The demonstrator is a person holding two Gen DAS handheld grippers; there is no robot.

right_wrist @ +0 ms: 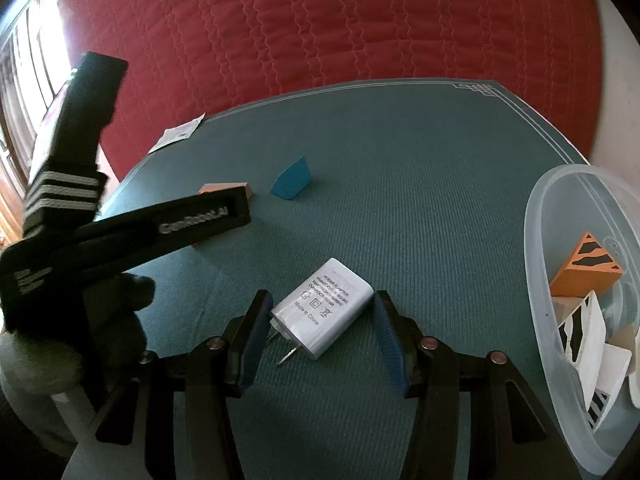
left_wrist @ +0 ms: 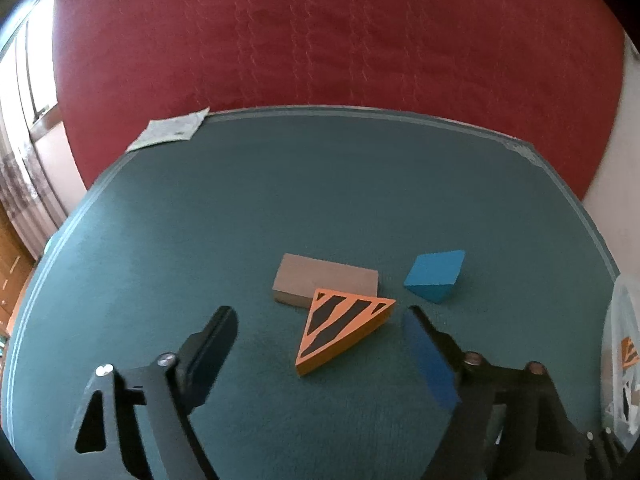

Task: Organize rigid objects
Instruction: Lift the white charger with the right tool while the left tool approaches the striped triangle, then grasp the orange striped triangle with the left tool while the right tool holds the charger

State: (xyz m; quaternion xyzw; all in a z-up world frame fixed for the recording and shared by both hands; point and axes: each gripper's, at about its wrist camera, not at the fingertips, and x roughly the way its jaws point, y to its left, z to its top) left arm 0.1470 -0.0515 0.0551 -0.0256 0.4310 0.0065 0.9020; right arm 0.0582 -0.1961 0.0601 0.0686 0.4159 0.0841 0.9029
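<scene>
Several blocks already binned (right_wrist: 560, 216); striped wedge (left_wrist: 340, 328) mid-mat between unclamped left gripper (left_wrist: 320, 344) pads, adapter (right_wrist: 324, 308) clamped by right gripper (right_wrist: 320, 332).

A dark green mat with pale border lines (left_wrist: 168, 208) covered the counter. Behind it lay a red quilted bedspread (left_wrist: 320, 40). At the far left, daylight came through a window (left_wrist: 36, 80) beside wooden furniture (left_wrist: 10, 276).
</scene>
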